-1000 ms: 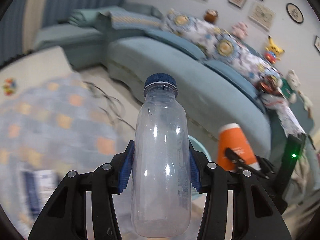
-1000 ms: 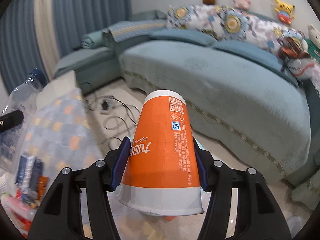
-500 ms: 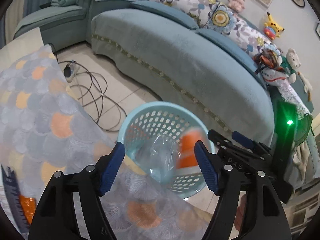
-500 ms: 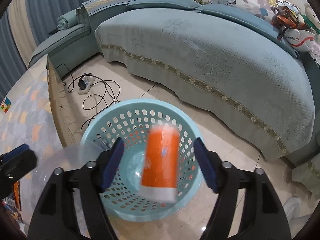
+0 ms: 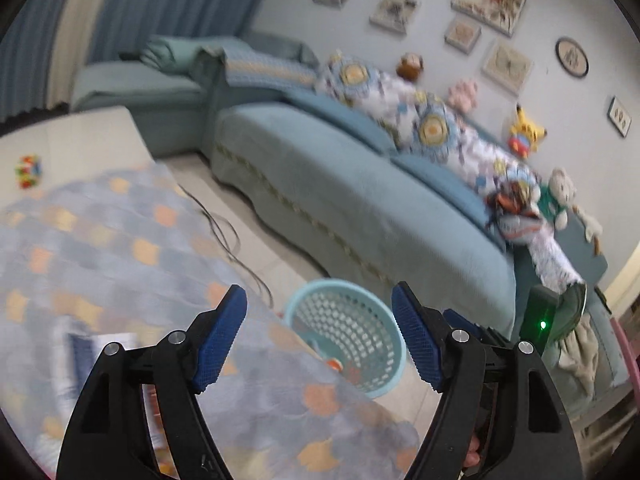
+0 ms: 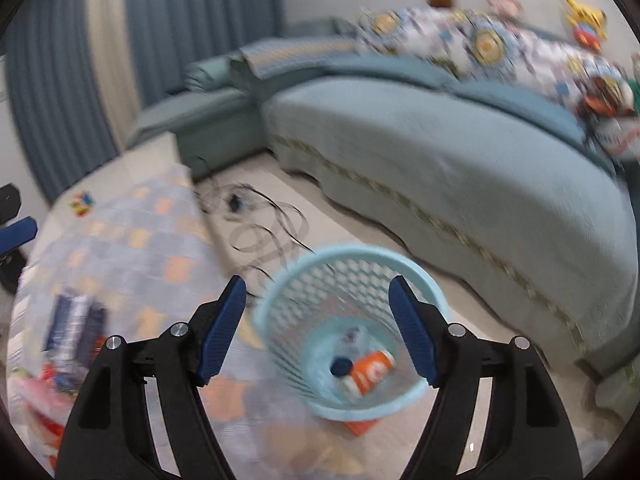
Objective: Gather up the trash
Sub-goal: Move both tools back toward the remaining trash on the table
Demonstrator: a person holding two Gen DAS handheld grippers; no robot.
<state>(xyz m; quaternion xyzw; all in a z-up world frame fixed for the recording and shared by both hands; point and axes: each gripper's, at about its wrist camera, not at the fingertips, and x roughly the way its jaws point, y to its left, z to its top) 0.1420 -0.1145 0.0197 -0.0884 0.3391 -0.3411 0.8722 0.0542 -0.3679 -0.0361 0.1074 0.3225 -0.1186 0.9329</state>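
The left hand-held gripper [image 5: 319, 338] stands wide apart with nothing between its blue pads, and so does the right hand-held gripper [image 6: 312, 330]. Just beyond the right one, the pale blue basket [image 6: 416, 276] stands on the floor beside the patterned tabletop [image 6: 132, 256]. In its bottom lie the orange cup [image 6: 370, 372] and, touching it at nine o'clock, the clear bottle [image 6: 348, 350]. The blue sofa [image 6: 460, 152] runs behind, toward two o'clock.

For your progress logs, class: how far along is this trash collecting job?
Done: the bottle and orange cup lie in the basket. In hand: nothing; left gripper and right gripper are open and empty. Left: wrappers on the table.
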